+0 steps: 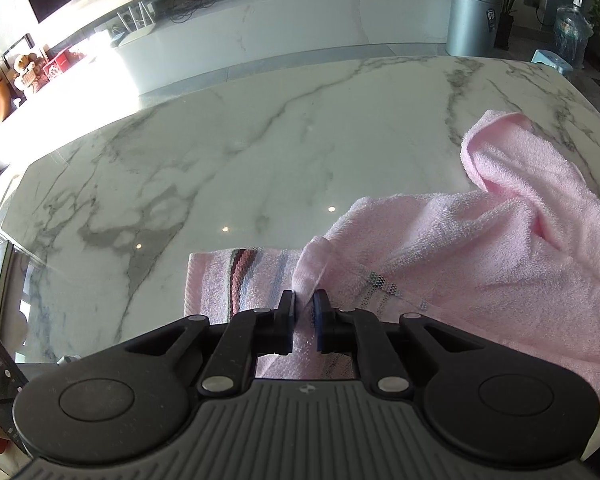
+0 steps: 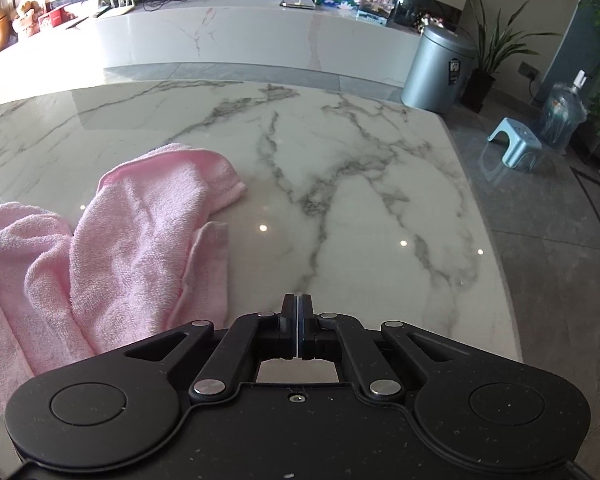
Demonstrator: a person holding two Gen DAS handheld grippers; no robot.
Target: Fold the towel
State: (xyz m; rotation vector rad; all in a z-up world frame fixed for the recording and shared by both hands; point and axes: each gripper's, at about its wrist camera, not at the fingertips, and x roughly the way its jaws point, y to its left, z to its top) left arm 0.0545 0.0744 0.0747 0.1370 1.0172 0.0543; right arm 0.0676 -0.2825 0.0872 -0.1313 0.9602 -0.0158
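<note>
Left claw [image 1: 304, 302] pinches my pink towel [image 1: 480, 248] by its striped edge on the marble table [image 1: 220, 152], a stripe only that camera shows, while right claw [image 2: 297, 306], shut empty, sits beside the towel.

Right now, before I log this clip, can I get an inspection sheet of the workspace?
Surface: marble table, glossy, grey-veined.
Job's things: pink towel, crumpled, not yet folded; its striped end lies near the left tongs.
Clutter: nothing seen on the table besides the towel.
Grippers: left tongs pinch a towel fold; right tongs shut on nothing, beside the towel.
Cables: dark cords on the far counter, off the table.
Surroundings: grey bin, blue stool, water jug, potted plant.
</note>
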